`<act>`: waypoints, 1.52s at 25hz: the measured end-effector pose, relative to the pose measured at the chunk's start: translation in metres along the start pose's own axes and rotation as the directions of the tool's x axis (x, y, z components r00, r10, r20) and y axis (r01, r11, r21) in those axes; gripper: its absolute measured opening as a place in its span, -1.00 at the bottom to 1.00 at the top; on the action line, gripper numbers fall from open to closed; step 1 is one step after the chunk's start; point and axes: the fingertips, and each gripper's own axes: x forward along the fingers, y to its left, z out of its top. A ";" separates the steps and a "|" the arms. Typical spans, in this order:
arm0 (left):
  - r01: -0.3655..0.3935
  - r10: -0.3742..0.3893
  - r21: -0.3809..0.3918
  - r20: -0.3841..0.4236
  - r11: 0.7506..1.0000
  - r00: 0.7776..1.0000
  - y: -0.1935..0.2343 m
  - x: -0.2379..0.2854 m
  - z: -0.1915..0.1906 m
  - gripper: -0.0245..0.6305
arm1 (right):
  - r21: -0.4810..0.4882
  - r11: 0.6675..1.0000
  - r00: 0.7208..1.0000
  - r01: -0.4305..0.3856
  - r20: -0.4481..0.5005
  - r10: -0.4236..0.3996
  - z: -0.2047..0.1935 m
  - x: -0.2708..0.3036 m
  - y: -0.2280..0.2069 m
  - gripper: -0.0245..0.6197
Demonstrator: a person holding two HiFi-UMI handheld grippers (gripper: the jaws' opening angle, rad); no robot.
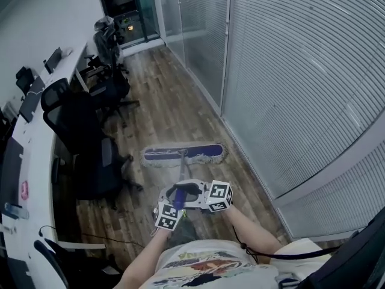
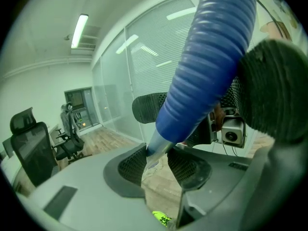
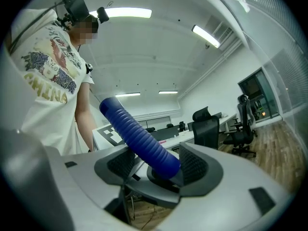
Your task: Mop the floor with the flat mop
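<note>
Wooden floor (image 1: 174, 110) lies open beyond the mop head (image 1: 183, 154), between glass wall (image 1: 289, 89) and office chairs (image 1: 84, 131); left hand-held gripper (image 2: 156, 160) and right hand-held gripper (image 3: 156, 165) clamp the handle (image 3: 137, 138).

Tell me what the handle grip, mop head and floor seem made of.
The handle grip: likely soft plastic or rubber, matte blue, ribbed all along. The mop head: seemingly fabric, a blue pad with a pale fringed edge. The floor: wood-look planks with a slight sheen; real wood or laminate can't be told.

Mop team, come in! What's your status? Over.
Left gripper and right gripper both shut on mop handle. Mop head flat on floor. Office chair close off its left end.
</note>
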 end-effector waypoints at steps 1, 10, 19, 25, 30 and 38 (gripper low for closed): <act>0.000 0.000 -0.009 0.001 1.000 1.000 -0.012 -0.009 -0.001 -0.58 | 0.001 1.000 1.000 -0.001 0.003 0.001 -0.001 -0.003 0.015 -0.12; 0.062 -0.063 -0.010 -0.048 0.998 0.997 -0.090 -0.094 0.014 -0.57 | 0.031 0.999 0.997 0.025 0.068 -0.027 0.018 -0.020 0.122 -0.12; 0.183 -0.180 0.034 -0.068 0.983 0.981 -0.109 -0.191 0.011 -0.57 | 0.057 0.992 0.987 0.116 0.103 -0.121 0.040 0.024 0.203 -0.12; 0.192 -0.191 0.010 -0.029 0.981 0.981 -0.079 -0.225 -0.029 -0.56 | 0.030 0.986 0.981 0.162 0.104 -0.164 0.017 0.082 0.214 -0.12; 0.212 -0.212 0.023 -0.019 0.977 0.977 -0.070 -0.237 -0.038 -0.56 | 0.034 0.982 0.978 0.185 0.092 -0.188 0.012 0.101 0.217 -0.12; 0.230 -0.229 0.045 -0.018 0.972 0.973 -0.069 -0.247 -0.049 -0.56 | 0.031 0.977 0.975 0.210 0.069 -0.212 0.007 0.113 0.224 -0.12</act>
